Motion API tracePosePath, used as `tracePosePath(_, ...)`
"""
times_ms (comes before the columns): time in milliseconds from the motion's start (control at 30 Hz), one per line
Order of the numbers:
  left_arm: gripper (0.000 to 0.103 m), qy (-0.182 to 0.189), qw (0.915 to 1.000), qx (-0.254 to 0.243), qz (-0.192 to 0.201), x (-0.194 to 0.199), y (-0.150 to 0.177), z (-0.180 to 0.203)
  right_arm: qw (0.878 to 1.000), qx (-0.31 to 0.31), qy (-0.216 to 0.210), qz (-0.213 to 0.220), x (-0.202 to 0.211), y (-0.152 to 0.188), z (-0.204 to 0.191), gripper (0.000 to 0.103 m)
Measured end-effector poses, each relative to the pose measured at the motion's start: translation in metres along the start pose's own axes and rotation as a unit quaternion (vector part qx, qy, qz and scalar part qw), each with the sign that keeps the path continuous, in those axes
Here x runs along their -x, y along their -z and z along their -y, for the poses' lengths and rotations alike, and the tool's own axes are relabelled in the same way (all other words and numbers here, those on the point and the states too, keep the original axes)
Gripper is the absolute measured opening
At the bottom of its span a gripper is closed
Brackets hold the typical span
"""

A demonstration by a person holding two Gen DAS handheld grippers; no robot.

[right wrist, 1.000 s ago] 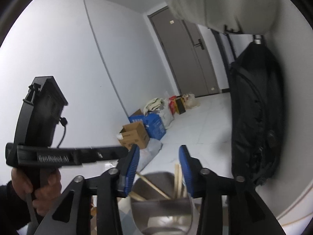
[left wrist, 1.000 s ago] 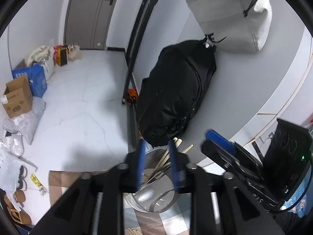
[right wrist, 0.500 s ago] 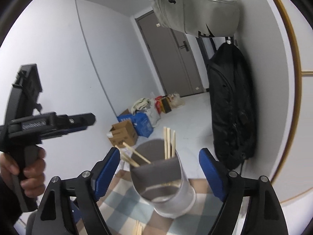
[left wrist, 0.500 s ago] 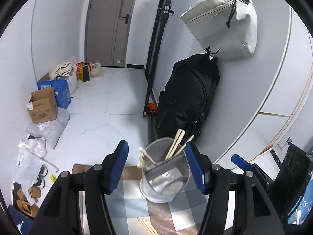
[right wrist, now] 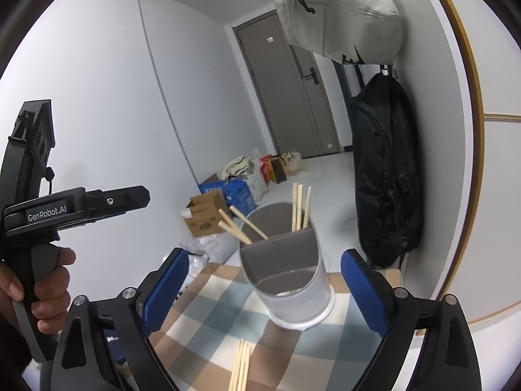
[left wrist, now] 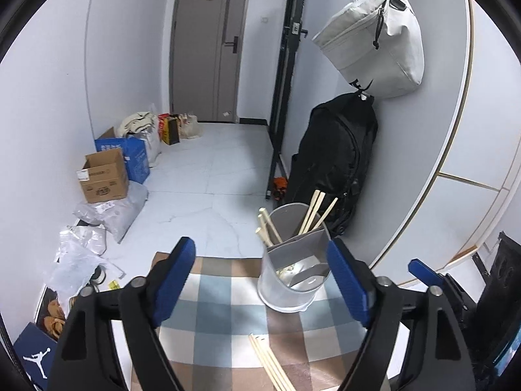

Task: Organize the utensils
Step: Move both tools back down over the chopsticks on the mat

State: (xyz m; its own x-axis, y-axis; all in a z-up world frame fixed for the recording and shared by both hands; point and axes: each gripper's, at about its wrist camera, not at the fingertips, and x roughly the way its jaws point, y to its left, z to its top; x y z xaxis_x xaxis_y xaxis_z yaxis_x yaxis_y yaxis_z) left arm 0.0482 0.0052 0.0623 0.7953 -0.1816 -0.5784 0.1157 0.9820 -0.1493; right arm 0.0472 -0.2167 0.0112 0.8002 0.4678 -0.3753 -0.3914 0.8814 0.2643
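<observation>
Pulled back from the utensil holder point(left wrist: 289, 273) since a second ago, when both sets of blue pads sat close around its rim. Left gripper point(left wrist: 260, 277) jaws just been opening, now wide, nothing pressed between them. Right gripper point(right wrist: 263, 290) likewise just been opening, spread wide and holding nothing. Holder upright near the far edge of the checked tablecloth point(left wrist: 221, 312), chopsticks point(left wrist: 312, 211) standing in its rear compartment. More loose chopsticks point(right wrist: 240, 366) flat toward the near edge.

Chopstick holder point(left wrist: 289, 280) between open left gripper point(left wrist: 263, 280) fingers, untouched.
</observation>
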Motion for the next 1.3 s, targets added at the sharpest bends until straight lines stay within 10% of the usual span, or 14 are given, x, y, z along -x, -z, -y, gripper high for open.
tracePosePath(667,0.089,-0.025,0.995,0.054,-0.079,-0.04,0.1,-0.047,0.983,0.063,0.021,-0.171,-0.04,0.069,-0.027,0.098)
tracePosePath(1133,0.089,-0.044,0.9855,0.12,-0.112,-0.046,0.12,-0.092,0.938,0.08,0.045,-0.334,-0.129,0.119,-0.037,0.037)
tracePosePath(1300,0.089,-0.041,0.9832,0.137,-0.113,-0.047,0.12,-0.104,0.931,0.086,0.054,-0.351,-0.148,0.125,-0.04,0.035)
